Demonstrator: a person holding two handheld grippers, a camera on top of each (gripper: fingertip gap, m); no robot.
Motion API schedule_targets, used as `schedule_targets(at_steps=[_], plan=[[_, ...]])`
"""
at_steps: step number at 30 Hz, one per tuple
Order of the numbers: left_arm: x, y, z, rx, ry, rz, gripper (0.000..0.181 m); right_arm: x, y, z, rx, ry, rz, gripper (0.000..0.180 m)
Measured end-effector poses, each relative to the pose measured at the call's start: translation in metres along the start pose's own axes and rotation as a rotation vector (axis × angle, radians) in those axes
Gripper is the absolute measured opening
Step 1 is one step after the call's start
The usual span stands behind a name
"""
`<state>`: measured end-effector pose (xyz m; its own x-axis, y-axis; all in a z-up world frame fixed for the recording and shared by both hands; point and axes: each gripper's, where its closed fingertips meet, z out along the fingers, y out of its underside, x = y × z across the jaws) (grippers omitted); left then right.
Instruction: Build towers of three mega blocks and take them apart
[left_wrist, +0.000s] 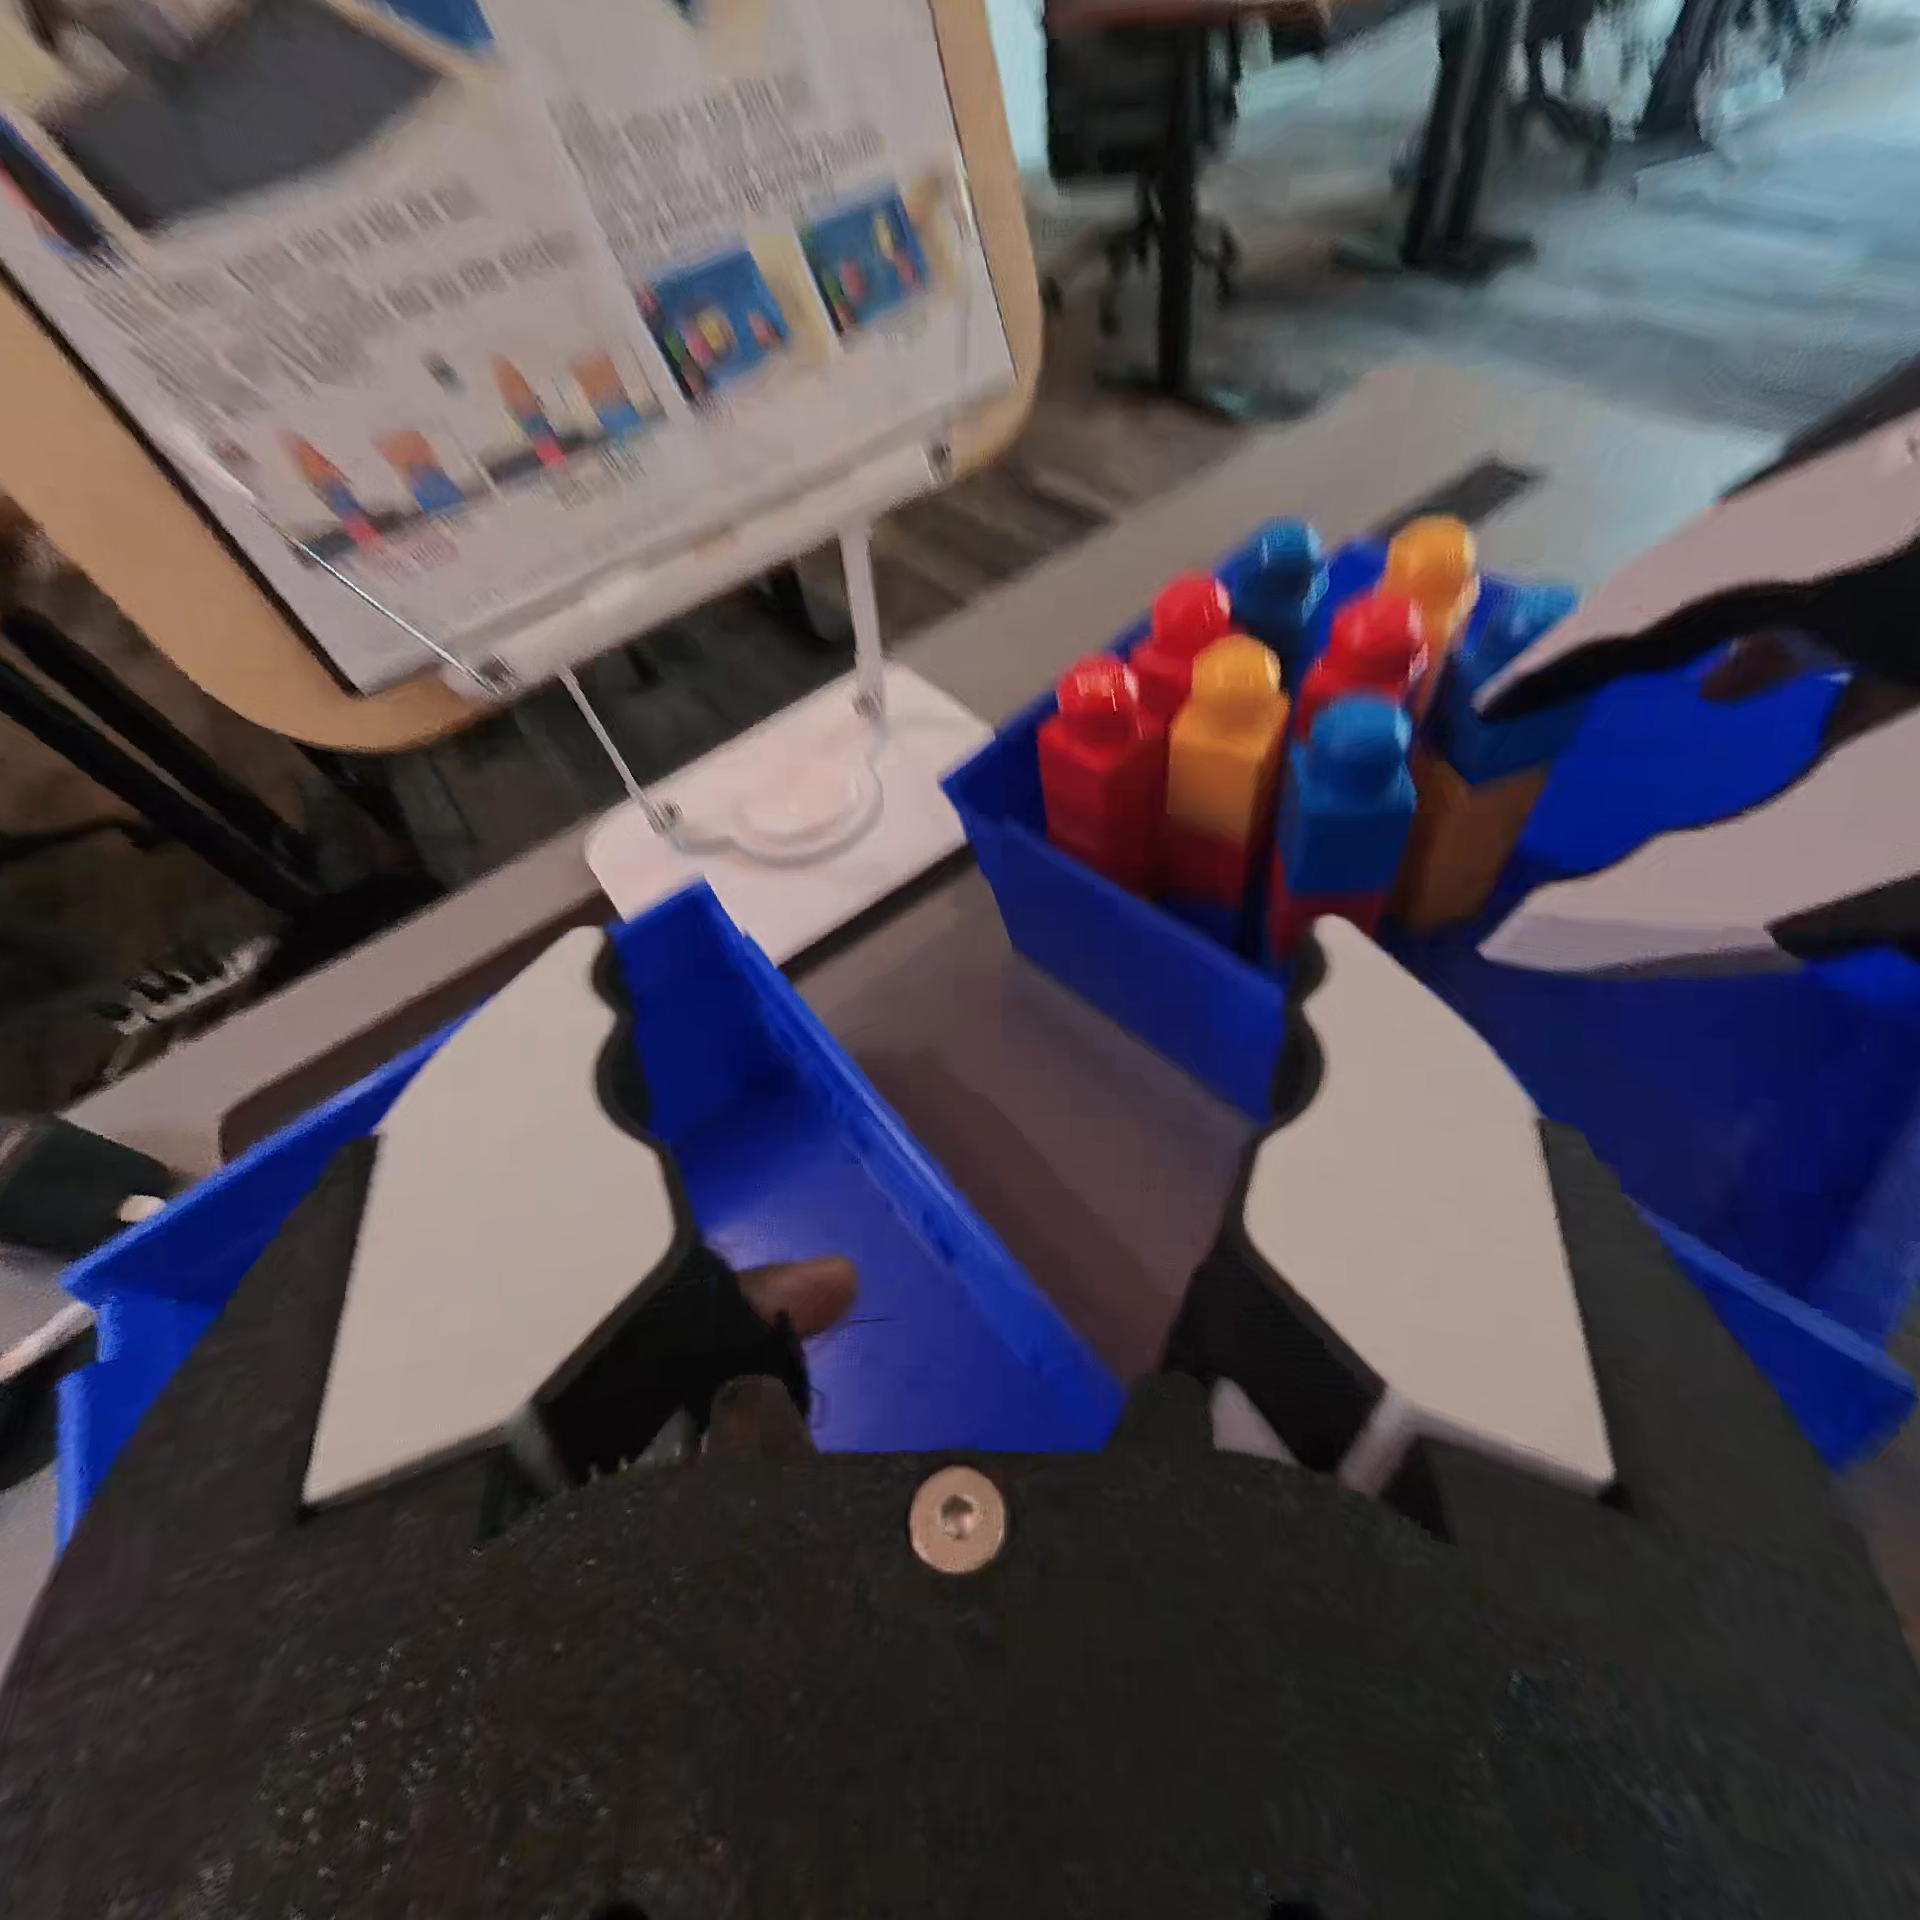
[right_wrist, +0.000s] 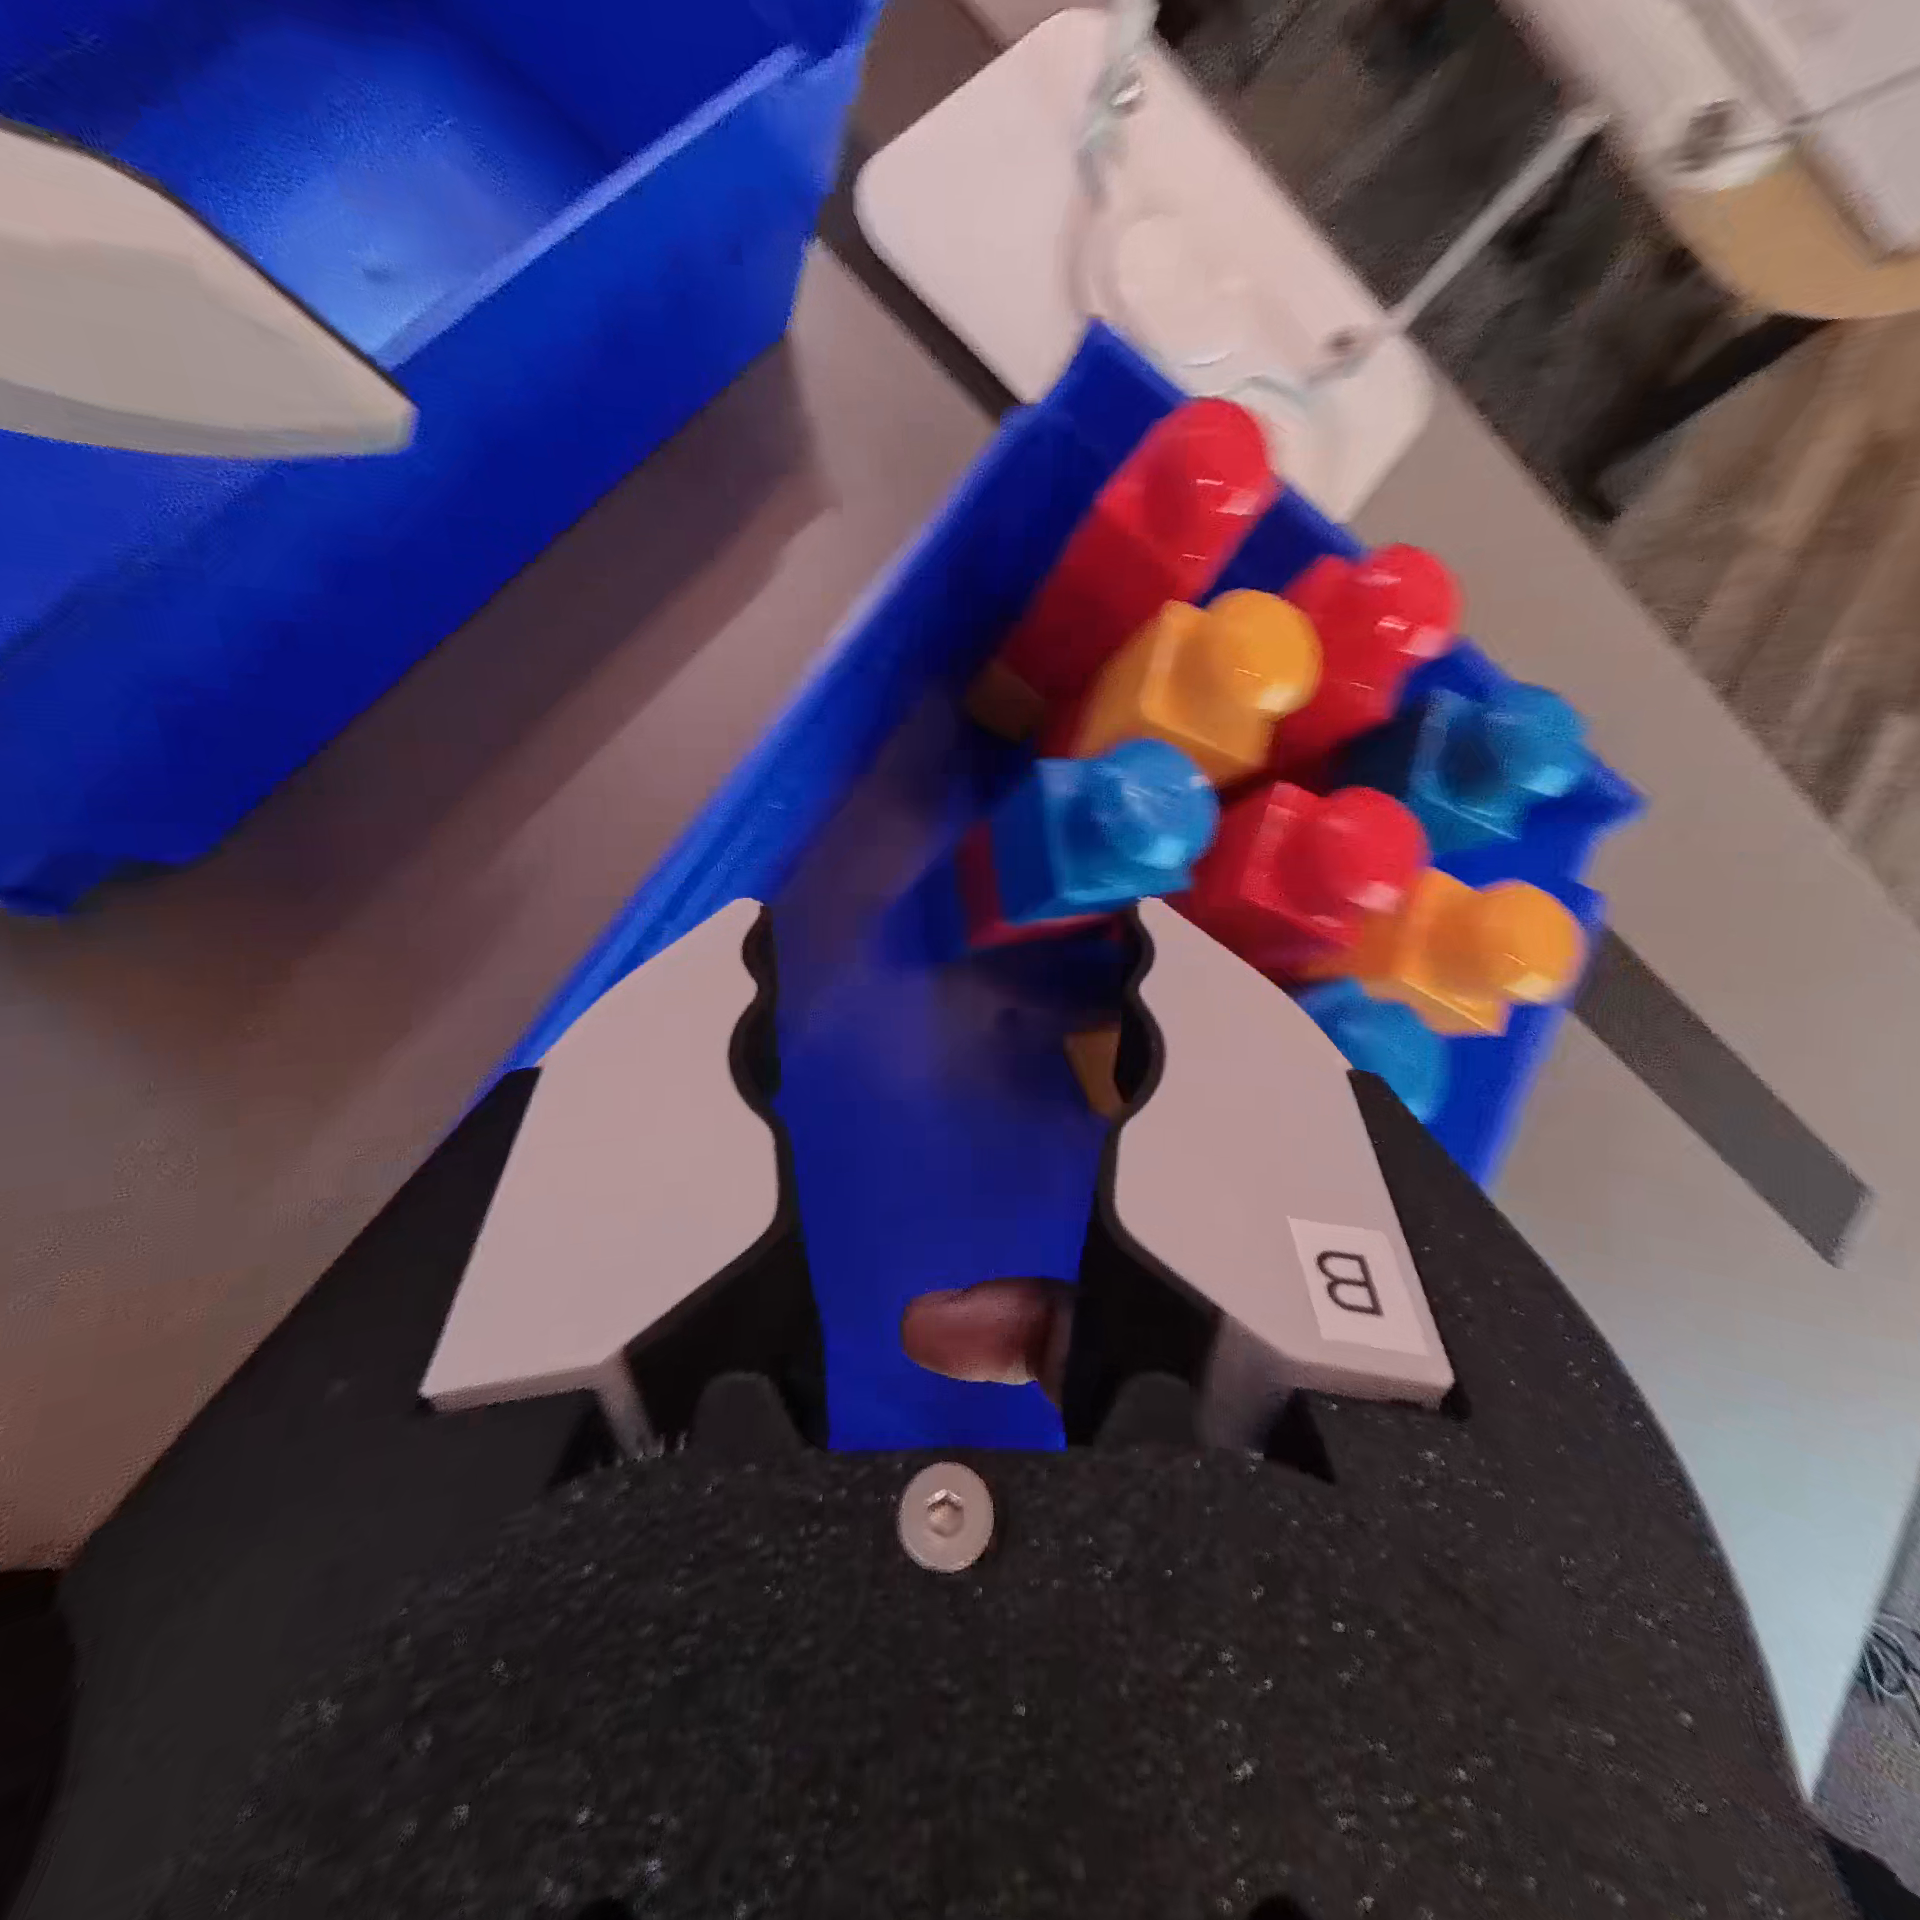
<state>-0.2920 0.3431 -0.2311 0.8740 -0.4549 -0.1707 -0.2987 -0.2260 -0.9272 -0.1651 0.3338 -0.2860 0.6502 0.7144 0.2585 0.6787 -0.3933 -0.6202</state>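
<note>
A clear acrylic sign stand (left_wrist: 769, 727) is being carried on the grey tabletop (left_wrist: 1039, 1029), its white base plate (left_wrist: 914, 727) lying just beside the far corners of two blue bins. A printed instruction sheet (left_wrist: 499, 312) with coloured pictures is being held up by the stand, tilted and blurred. Behind the sheet, a tan board with rounded corners (left_wrist: 997, 239) is being shown. A dark slot (right_wrist: 1714, 1101) is being seen in the tabletop past the right bin. Farther off, dark table legs (left_wrist: 1174, 208) are being seen standing on a pale grey floor (left_wrist: 1714, 260). In the right wrist view, the base plate (right_wrist: 987, 197) is being cut off by the upper edge.
</note>
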Motion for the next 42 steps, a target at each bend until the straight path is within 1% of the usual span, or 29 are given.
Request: schedule_targets(at_steps=[1, 3, 5, 7, 9, 10, 11, 12, 14, 15, 16, 18, 19, 20, 22, 25, 27, 29, 31, 33, 35, 37, 39, 42], plan=[[0.002, -0.016, -0.002, 0.083, -0.037, -0.013, 0.135, 0.013, 0.003, -0.009, 0.028, 0.032, 0.018, 0.066], [0.013, -0.046, -0.01, 0.265, -0.057, -0.028, 0.146, 0.045, 0.008, -0.028, 0.104, 0.111, 0.09, 0.069], [0.026, -0.075, -0.024, 0.472, -0.037, -0.063, 0.146, 0.078, 0.008, -0.049, 0.237, 0.199, 0.17, 0.076], [0.035, -0.099, -0.046, 0.678, -0.002, -0.13, 0.146, 0.103, 0.004, -0.074, 0.427, 0.254, 0.232, 0.081], [0.037, -0.117, -0.079, 0.911, 0.036, -0.223, 0.146, 0.12, -0.001, -0.101, 0.639, 0.288, 0.253, 0.095], [0.036, -0.121, -0.09, 0.98, 0.043, -0.259, 0.146, 0.124, 0.0, -0.112, 0.712, 0.297, 0.261, 0.1], [0.038, -0.123, -0.092, 0.978, 0.056, -0.261, 0.146, 0.127, 0.006, -0.115, 0.719, 0.284, 0.289, 0.102], [0.045, -0.122, -0.087, 0.933, 0.078, -0.234, 0.146, 0.13, 0.016, -0.113, 0.682, 0.261, 0.327, 0.106], [0.06, -0.118, -0.075, 0.819, 0.115, -0.152, 0.146, 0.127, 0.039, -0.098, 0.56, 0.204, 0.339, 0.114], [0.069, -0.115, -0.069, 0.763, 0.139, -0.108, 0.146, 0.125, 0.053, -0.088, 0.479, 0.194, 0.316, 0.114], [0.078, -0.11, -0.061, 0.697, 0.163, -0.071, 0.143, 0.126, 0.068, -0.079, 0.398, 0.199, 0.301, 0.113], [0.098, -0.089, -0.041, 0.504, 0.229, -0.018, 0.123, 0.126, 0.093, -0.062, 0.255, 0.176, 0.334, 0.108], [0.107, -0.076, -0.031, 0.404, 0.257, -0.008, 0.115, 0.123, 0.1, -0.055, 0.219, 0.143, 0.363, 0.105], [0.116, -0.063, -0.022, 0.315, 0.285, -0.004, 0.114, 0.12, 0.104, -0.049, 0.204, 0.105, 0.395, 0.097], [0.13, -0.04, -0.009, 0.196, 0.316, -0.012, 0.113, 0.116, 0.109, -0.039, 0.183, 0.037, 0.456, 0.091], [0.144, -0.014, -0.001, 0.075, 0.314, 0.017, 0.115, 0.116, 0.123, -0.031, 0.113, 0.041, 0.459, 0.089], [0.149, -0.005, -0.008, 0.031, 0.275, 0.07, 0.118, 0.119, 0.118, -0.033, 0.126, 0.061, 0.455, 0.088], [0.151, 0.002, -0.018, 0.033, 0.219, 0.109, 0.119, 0.122, 0.106, -0.041, 0.153, 0.078, 0.432, 0.085], [0.154, 0.014, -0.028, 0.059, 0.172, 0.082, 0.119, 0.124, 0.098, -0.055, 0.146, 0.106, 0.374, 0.084], [0.161, 0.031, -0.036, 0.079, 0.14, -0.004, 0.116, 0.118, 0.099, -0.069, 0.147, 0.141, 0.245, 0.089], [0.175, 0.049, -0.038, 0.079, 0.141, -0.084, 0.111, 0.107, 0.112, -0.079, 0.18, 0.158, 0.185, 0.091], [0.187, 0.066, -0.032, 0.062, 0.145, -0.142, 0.104, 0.097, 0.129, -0.079, 0.25, 0.146, 0.233, 0.091], [0.187, 0.077, -0.022, 0.059, 0.109, -0.171, 0.097, 0.089, 0.146, -0.072, 0.317, 0.136, 0.298, 0.095], [0.179, 0.091, -0.007, 0.011, 0.047, -0.18, 0.093, 0.078, 0.159, -0.057, 0.373, 0.157, 0.333, 0.097]])
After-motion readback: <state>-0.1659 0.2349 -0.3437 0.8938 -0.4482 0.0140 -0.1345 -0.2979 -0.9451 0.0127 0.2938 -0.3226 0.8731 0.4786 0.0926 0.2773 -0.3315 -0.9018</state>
